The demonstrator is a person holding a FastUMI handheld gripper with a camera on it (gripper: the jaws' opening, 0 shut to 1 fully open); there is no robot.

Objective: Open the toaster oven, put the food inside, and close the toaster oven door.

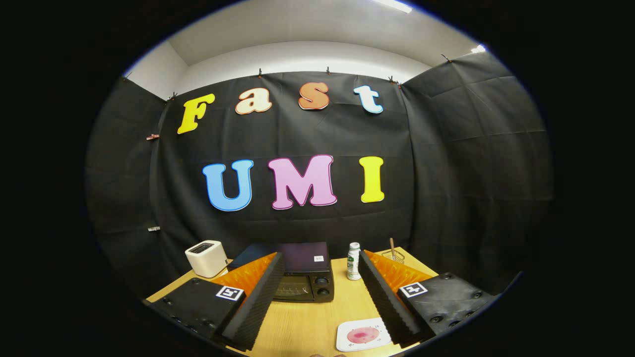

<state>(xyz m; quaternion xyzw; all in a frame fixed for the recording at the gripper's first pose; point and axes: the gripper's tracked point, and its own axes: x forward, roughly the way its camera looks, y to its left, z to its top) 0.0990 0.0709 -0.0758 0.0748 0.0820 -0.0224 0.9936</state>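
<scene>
Gripper (317, 292) up over the near edge of the wooden table (302, 322), fingers spread wide apart, nothing between them but bare tabletop. Straight ahead, beyond the tips, sits the toaster oven (303, 277), dark box w/ two knobs on its right side, door shut, glass front facing the gripper. Left finger's tip overlaps the oven's left front corner in this view, but can't tell if it's touching; looks like it's just in front. Food: a pinkish round piece on a white plate (362, 335), plate lying flat near the table's front edge, just inside the right finger, partly tucked under it from this angle. Food (363, 335) untouched, centre of plate. Behind the oven to the left, a cream-coloured slot toaster (207, 258) at the table's back-left corner, well apart from the fingers. Right of the oven, a small white bottle (353, 261) w/ green cap, upright, just beside the oven. Further right, at the back corner, a wire holder (394, 255) w/ a stick poking up, mostly hidden behind the right finger.
</scene>
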